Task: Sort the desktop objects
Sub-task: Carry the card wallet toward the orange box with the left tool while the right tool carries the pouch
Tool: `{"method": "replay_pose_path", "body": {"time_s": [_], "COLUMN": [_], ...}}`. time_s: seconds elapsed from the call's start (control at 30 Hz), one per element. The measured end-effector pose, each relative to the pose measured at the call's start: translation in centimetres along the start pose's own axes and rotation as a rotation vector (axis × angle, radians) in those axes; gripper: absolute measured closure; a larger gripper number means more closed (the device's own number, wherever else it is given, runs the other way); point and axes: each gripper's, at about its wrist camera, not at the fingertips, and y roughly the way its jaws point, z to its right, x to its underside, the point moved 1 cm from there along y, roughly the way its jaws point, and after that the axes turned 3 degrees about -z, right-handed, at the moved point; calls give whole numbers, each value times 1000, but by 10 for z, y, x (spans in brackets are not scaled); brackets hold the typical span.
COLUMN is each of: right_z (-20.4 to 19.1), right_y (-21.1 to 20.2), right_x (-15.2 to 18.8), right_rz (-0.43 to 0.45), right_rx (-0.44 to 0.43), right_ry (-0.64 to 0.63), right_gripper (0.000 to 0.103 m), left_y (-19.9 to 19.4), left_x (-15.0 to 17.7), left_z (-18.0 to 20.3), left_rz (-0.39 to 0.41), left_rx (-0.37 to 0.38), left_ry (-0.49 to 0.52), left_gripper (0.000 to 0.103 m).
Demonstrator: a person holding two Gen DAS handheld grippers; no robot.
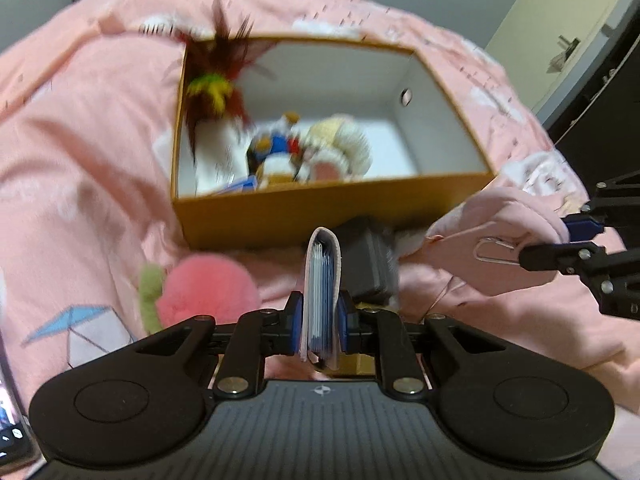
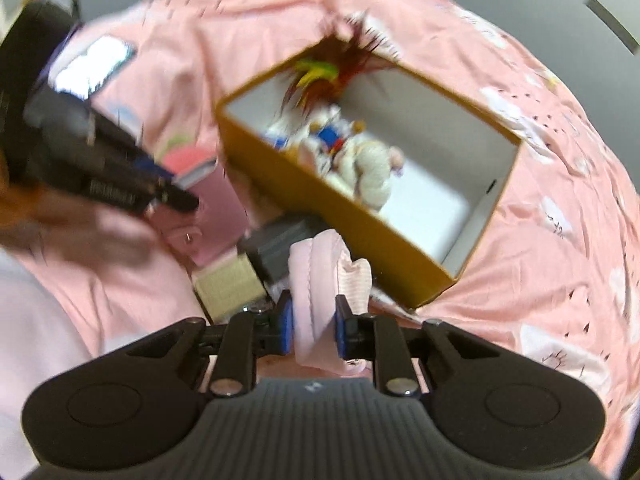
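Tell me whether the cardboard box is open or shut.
Open. The cardboard box has no lid on it; its white inside shows, with a feather toy and plush toys in it.

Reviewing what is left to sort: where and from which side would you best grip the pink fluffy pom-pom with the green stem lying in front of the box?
Probably the round pink body of the pom-pom, from above, jaws across its middle. It lies on the soft bedcover with open fabric at its left. The green stem looks thin and floppy. Both grippers are full now: left gripper on the card holder, right gripper on a pink pouch.
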Motion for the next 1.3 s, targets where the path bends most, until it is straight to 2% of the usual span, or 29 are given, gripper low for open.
{"method": "replay_pose_path", "body": {"time_s": [0.2, 0.4, 0.6, 0.77, 0.83, 0.9, 1.03, 1.2, 1.3], "right_z": [9, 18, 36, 57, 66, 73, 87, 110, 115], "right_y": [-32, -57, -73, -72, -64, -51, -19, 17, 32], "right_x": [-6, -19, -32, -43, -47, -51, -54, -50, -49], "right_rz": [108, 212, 327, 400, 411, 408, 373, 316, 284], "right_rx": [-27, -16, -5, 9, 2, 11, 25, -22, -2], "right_ry": [92, 131, 190, 263, 300, 323, 392, 510, 528], "right_gripper": [82, 82, 82, 82, 82, 82, 82, 82, 82], "left_y": [-34, -58, -65, -58, -48, -30, 4, 42, 61], "left_x": [-17, -45, -81, -111, -119, -125, -127, -130, -131], "left_z": [15, 26, 35, 33, 33, 34, 36, 39, 39], "left_rz": [89, 178, 241, 289, 287, 252, 175, 98, 59], "left_rx": [82, 130, 135, 122, 121, 118, 129, 155, 172], "left_ry": [13, 8, 35, 23, 26, 14, 8, -1, -11], "left_gripper": [84, 84, 84, 84, 84, 84, 84, 84, 84]}}
